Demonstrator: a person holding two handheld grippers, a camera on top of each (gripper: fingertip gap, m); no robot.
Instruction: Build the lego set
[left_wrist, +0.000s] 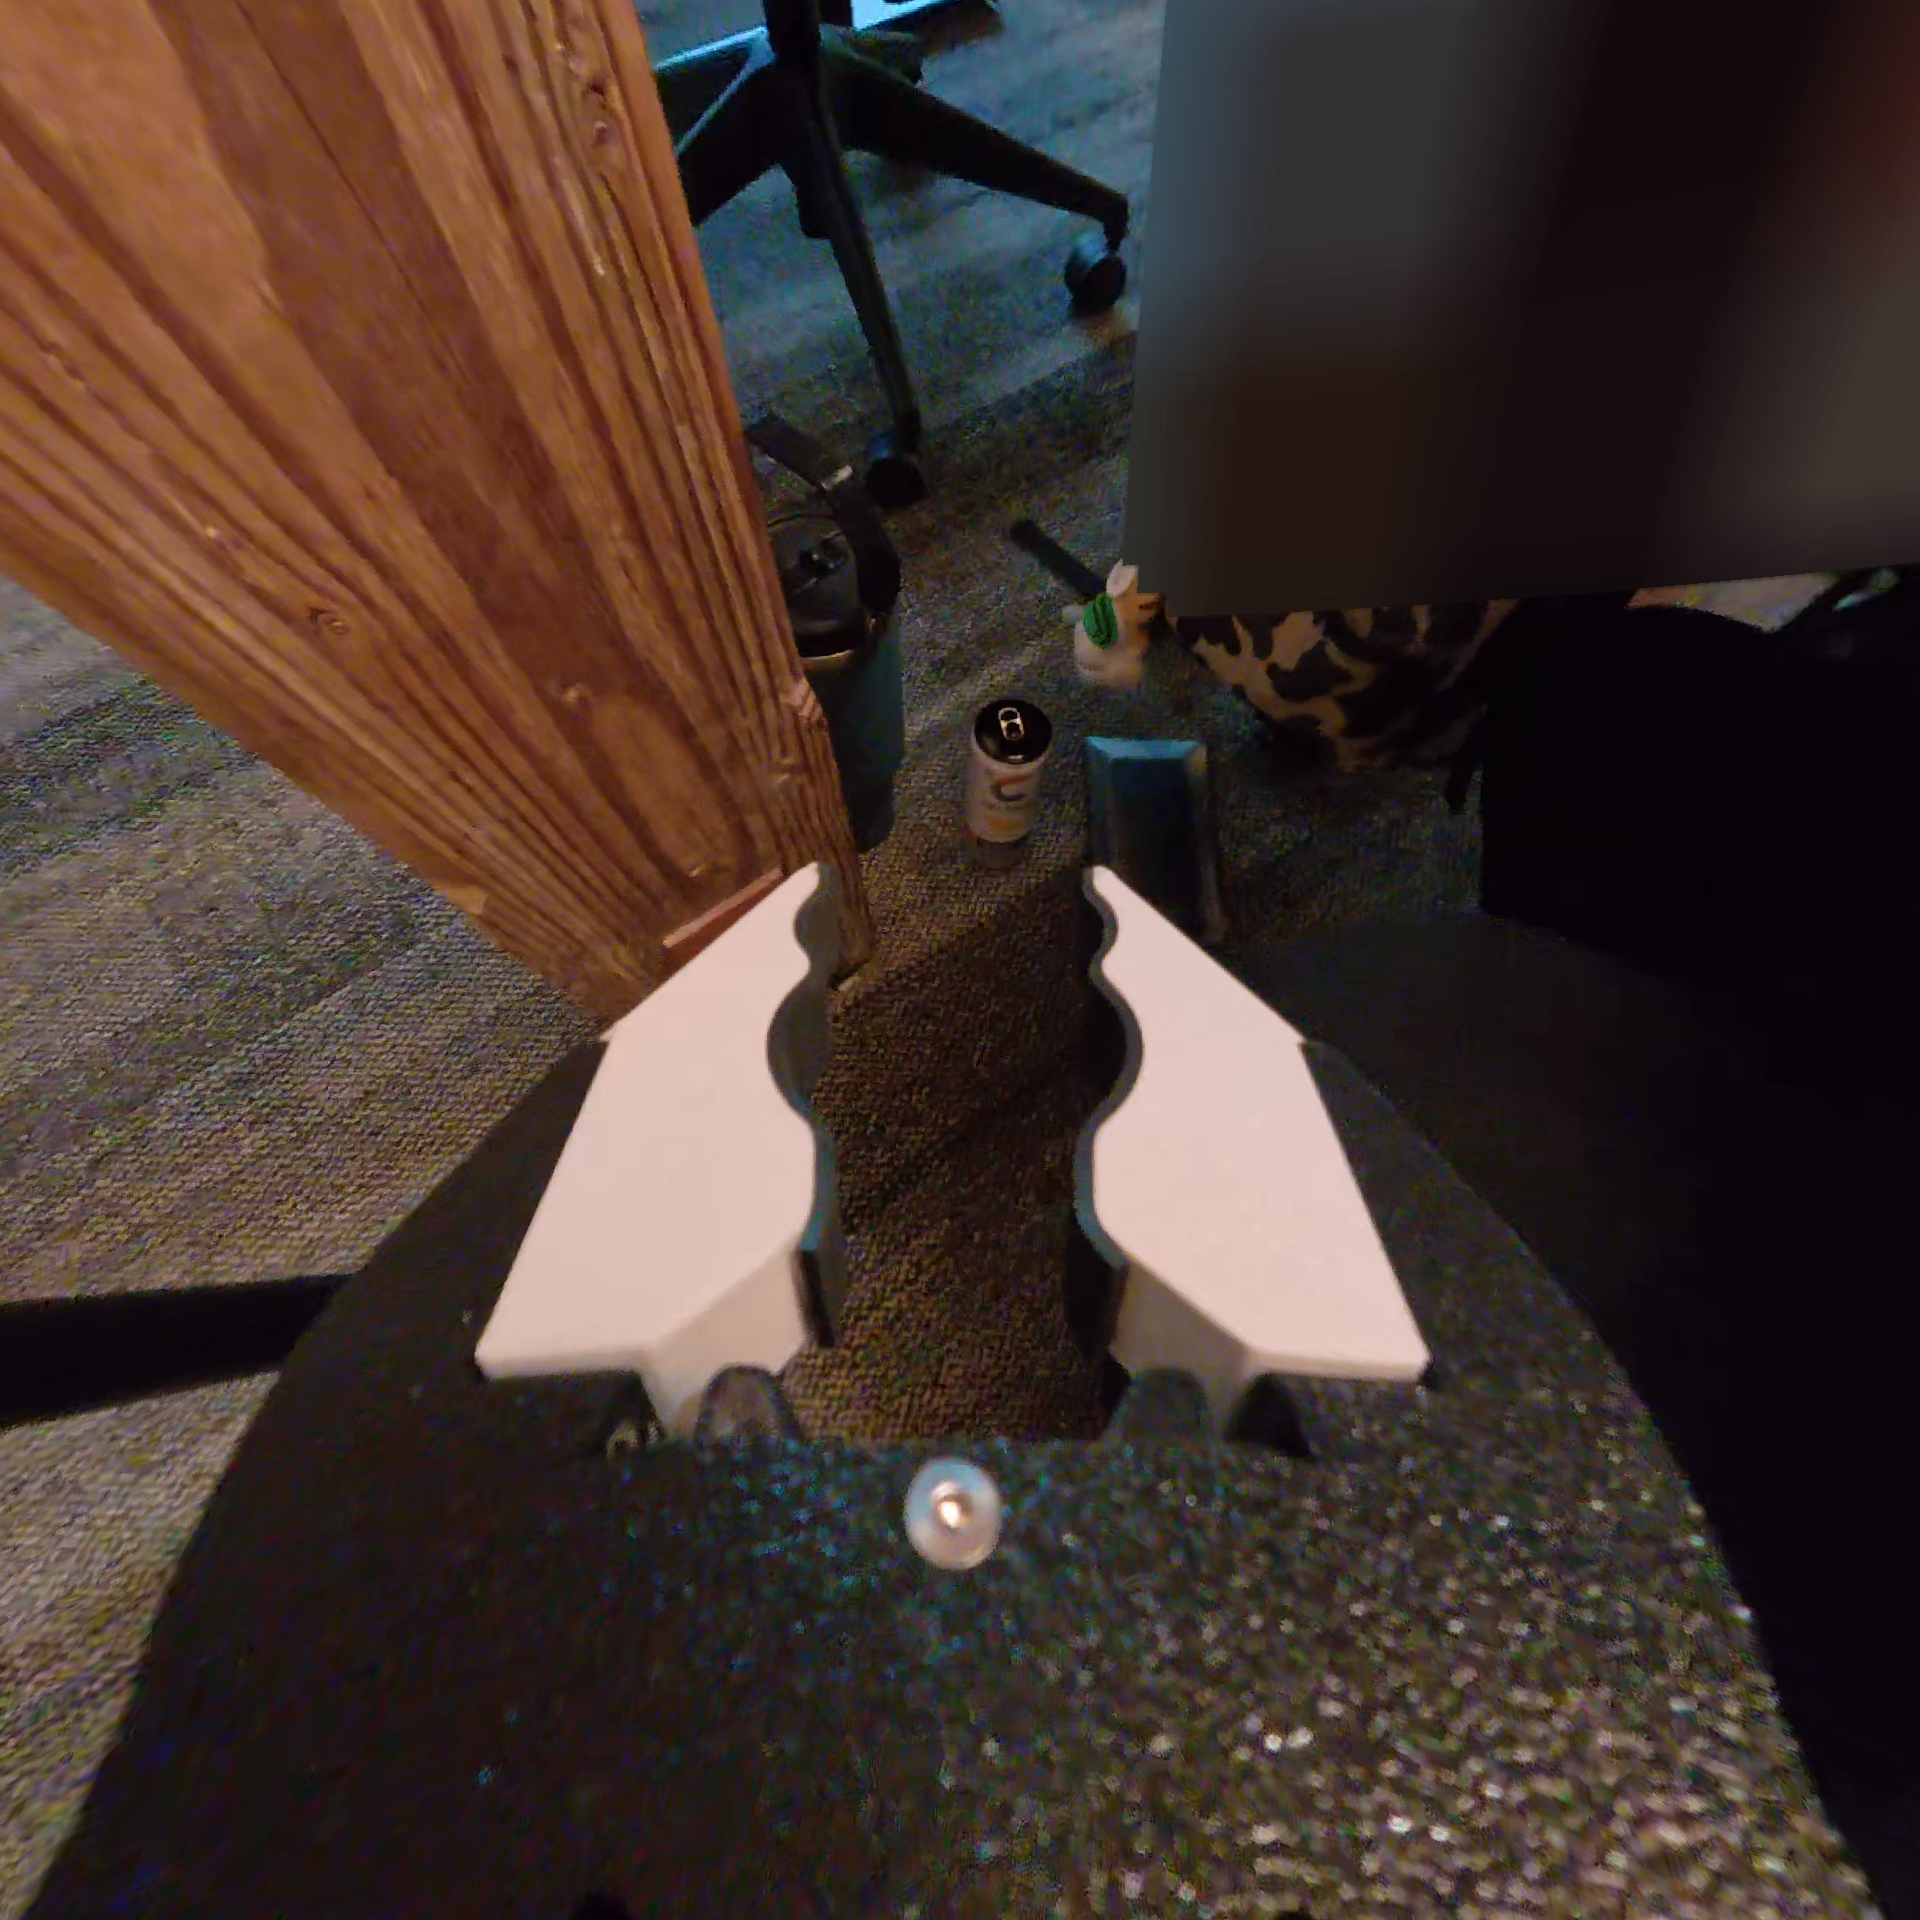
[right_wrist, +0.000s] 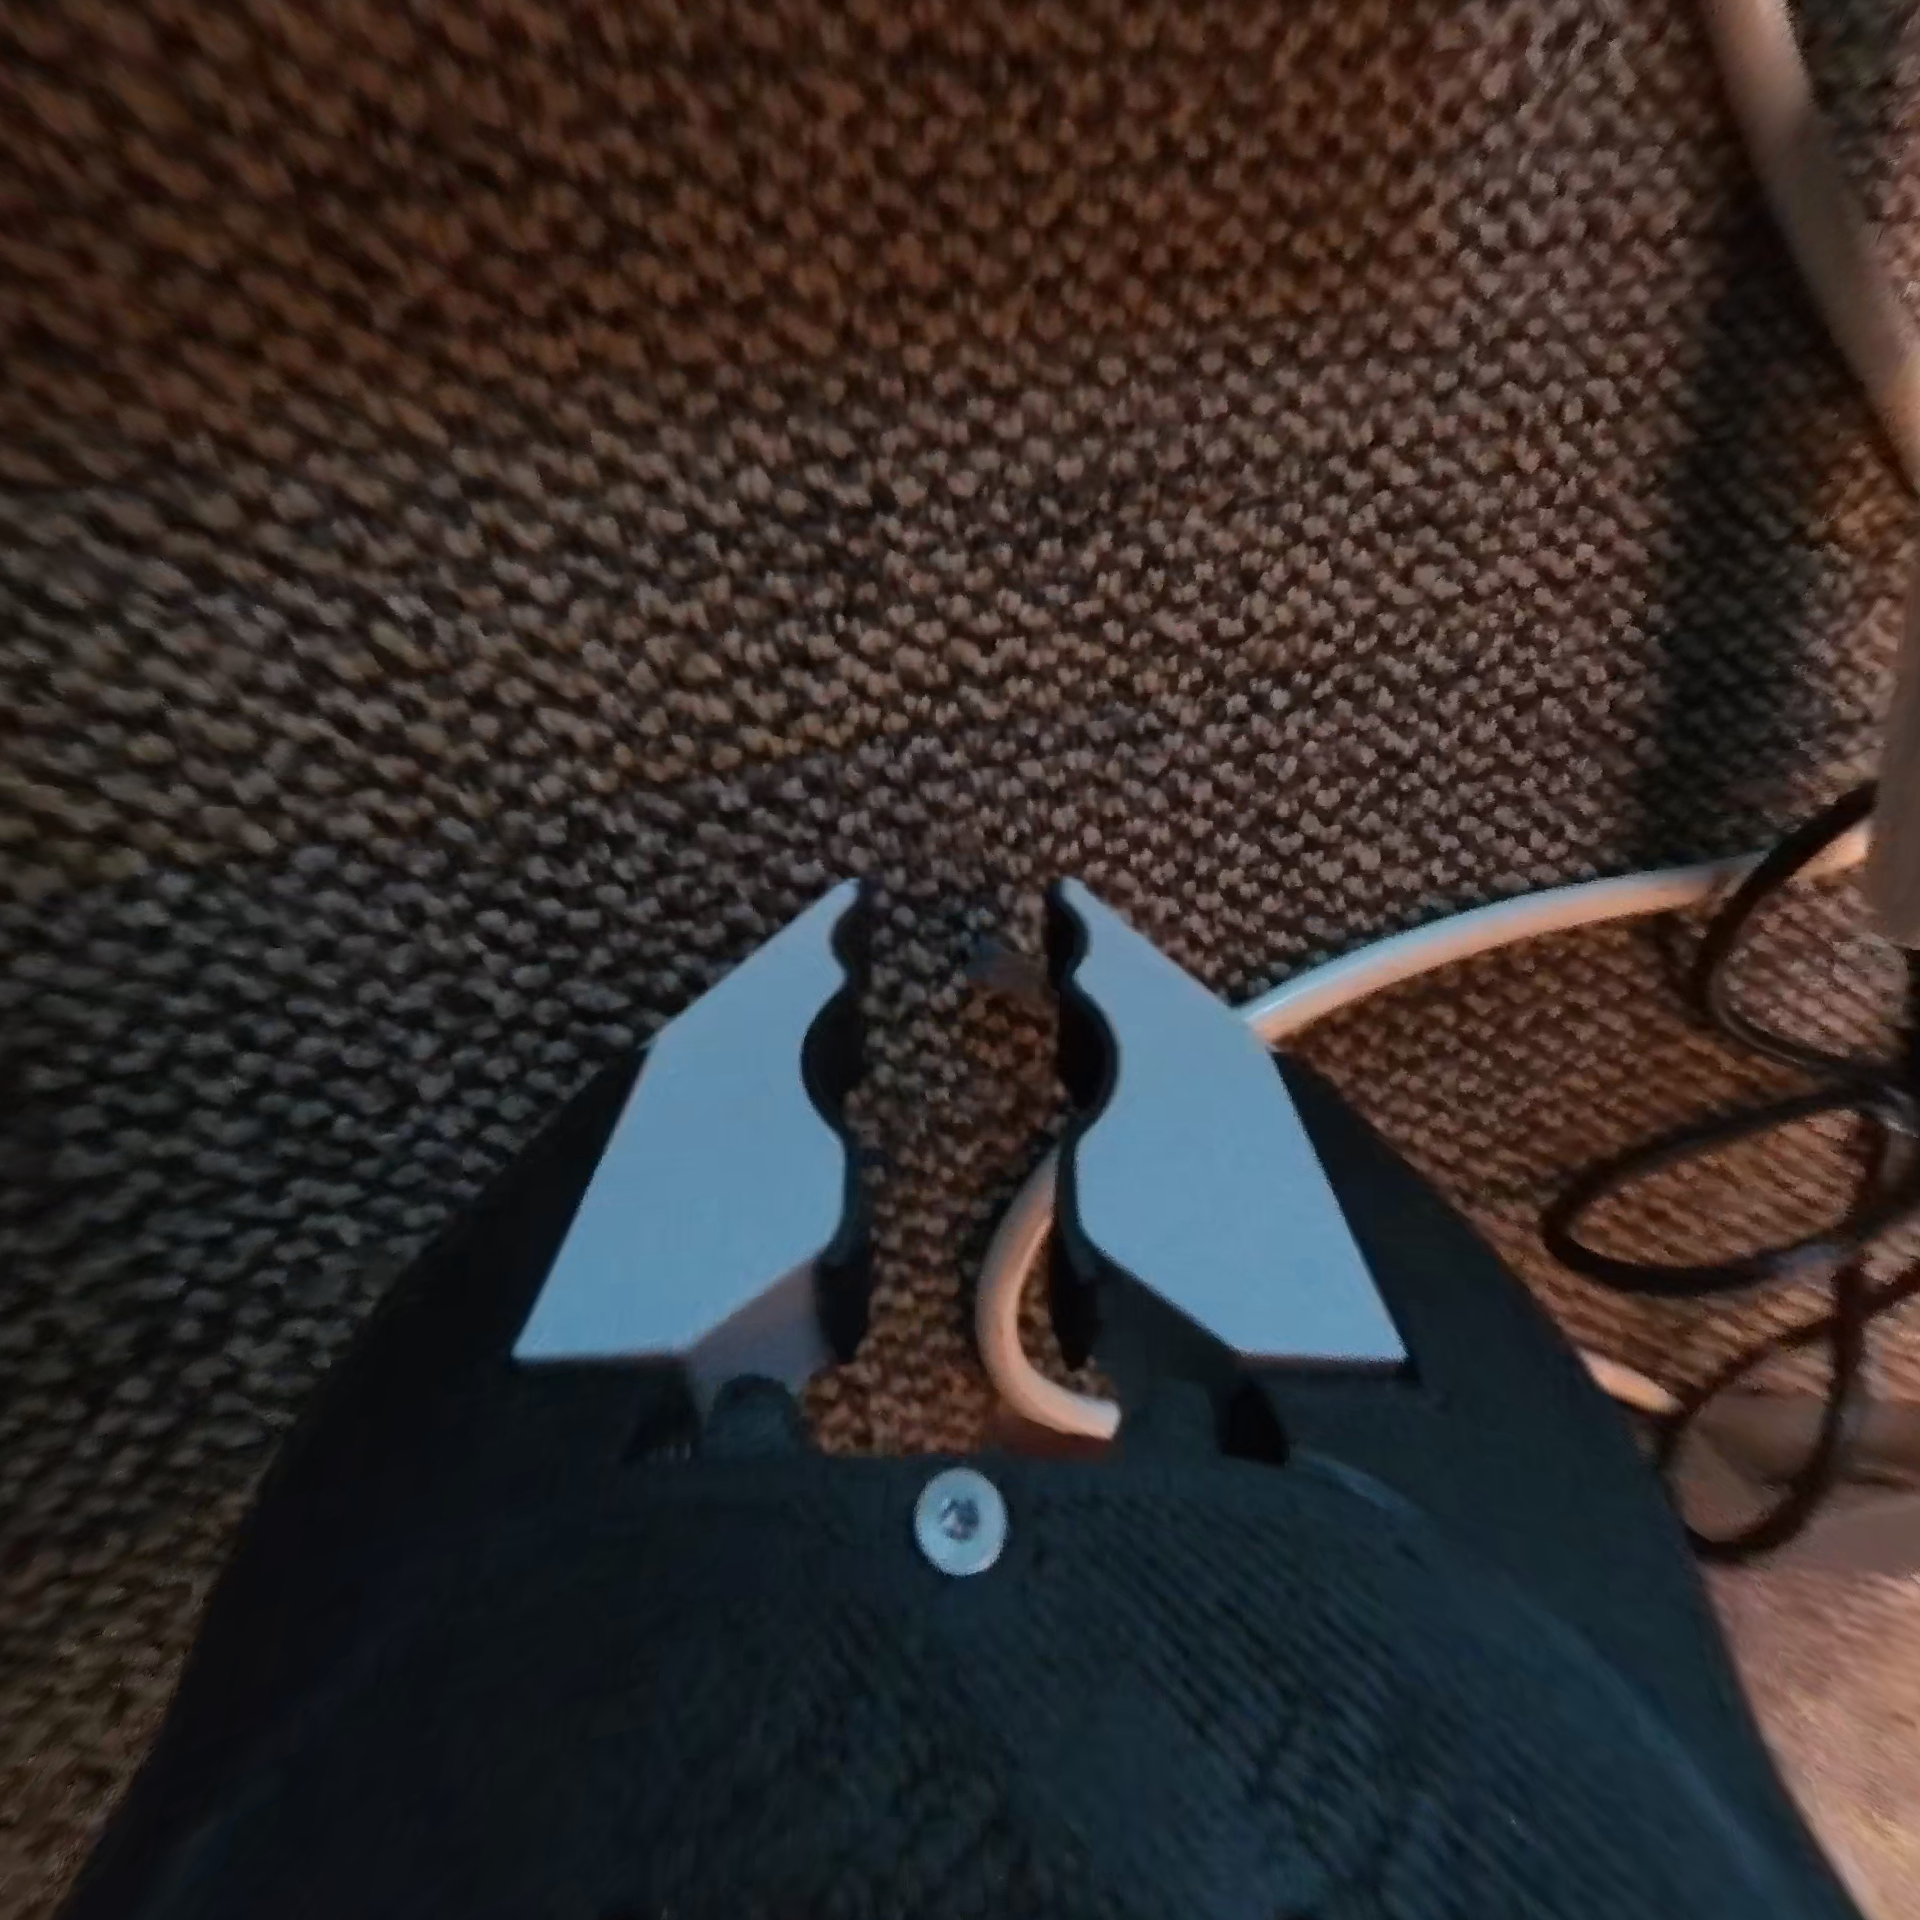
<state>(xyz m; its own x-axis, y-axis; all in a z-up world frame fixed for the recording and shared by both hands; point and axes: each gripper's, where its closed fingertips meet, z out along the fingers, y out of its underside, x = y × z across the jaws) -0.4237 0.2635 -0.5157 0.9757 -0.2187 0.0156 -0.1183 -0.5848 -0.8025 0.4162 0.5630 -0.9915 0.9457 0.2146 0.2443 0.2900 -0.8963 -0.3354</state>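
Observation:
No Lego pieces show in either view. In the left wrist view my left gripper (left_wrist: 956, 883) is open and empty. It points down at the carpet beside the edge of a wooden board (left_wrist: 416, 468), and its left fingertip is close to the board's corner. In the right wrist view my right gripper (right_wrist: 956, 894) is open with a narrower gap and holds nothing. It hangs low over brown carpet (right_wrist: 935, 468). A small dark thing by the right fingertip is too blurred to tell.
A drink can (left_wrist: 1008, 779), a dark bottle (left_wrist: 842, 644) and a dark block (left_wrist: 1143, 810) stand on the carpet ahead. Behind them are an office chair base (left_wrist: 862, 208) and camouflage cloth (left_wrist: 1340, 665). A white cable (right_wrist: 1455, 925) and black cable (right_wrist: 1766, 1143) lie by the right gripper.

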